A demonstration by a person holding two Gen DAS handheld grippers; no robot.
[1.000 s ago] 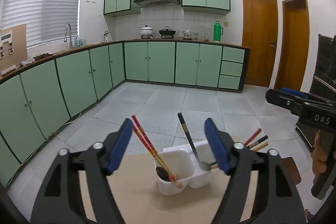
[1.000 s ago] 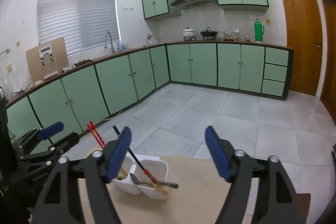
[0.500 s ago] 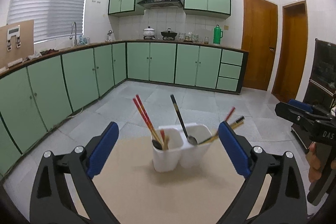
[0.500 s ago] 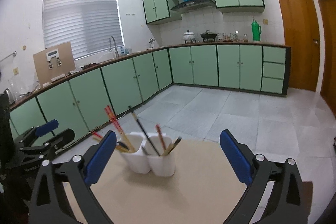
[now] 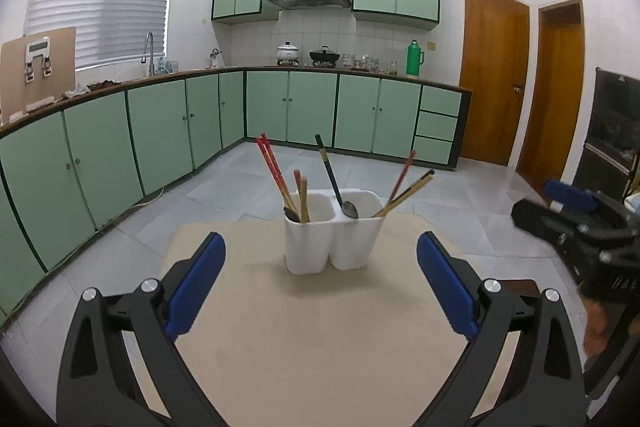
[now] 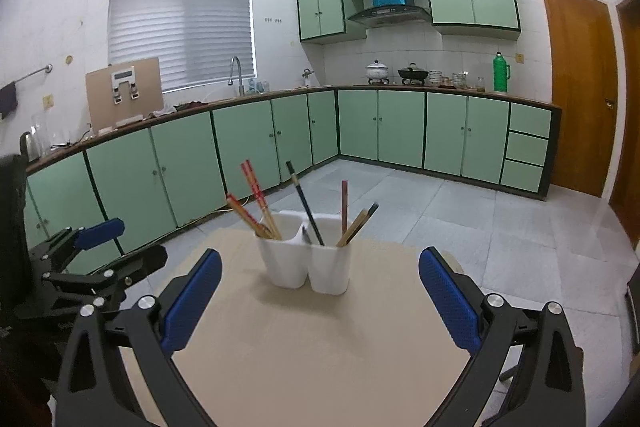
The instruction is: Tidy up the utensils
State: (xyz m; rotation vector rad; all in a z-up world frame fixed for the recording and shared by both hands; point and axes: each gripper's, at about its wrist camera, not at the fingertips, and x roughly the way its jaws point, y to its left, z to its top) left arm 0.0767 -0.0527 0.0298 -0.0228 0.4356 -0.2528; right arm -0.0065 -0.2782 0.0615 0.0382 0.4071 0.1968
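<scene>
A white two-compartment utensil holder [image 5: 331,237] stands upright on a beige table [image 5: 320,347]. Its left cup holds red chopsticks [image 5: 274,171] and a spoon; its right cup holds a black-handled spoon [image 5: 334,179] and more chopsticks [image 5: 404,189]. My left gripper [image 5: 320,287] is open and empty, well short of the holder. The holder also shows in the right wrist view [image 6: 306,259], with my right gripper [image 6: 320,291] open and empty, back from it. Each gripper shows at the edge of the other's view: the right gripper [image 5: 576,219] and the left gripper [image 6: 88,259].
The table's far edge [image 5: 304,225] lies just behind the holder, with grey tiled floor [image 5: 400,179] beyond. Green cabinets [image 5: 160,139] run along the left and back walls. Wooden doors [image 5: 492,75] are at the right.
Both grippers have pulled back and dropped lower, and their jaws have opened wider. The holder now appears farther away and upright rather than seen from above.
</scene>
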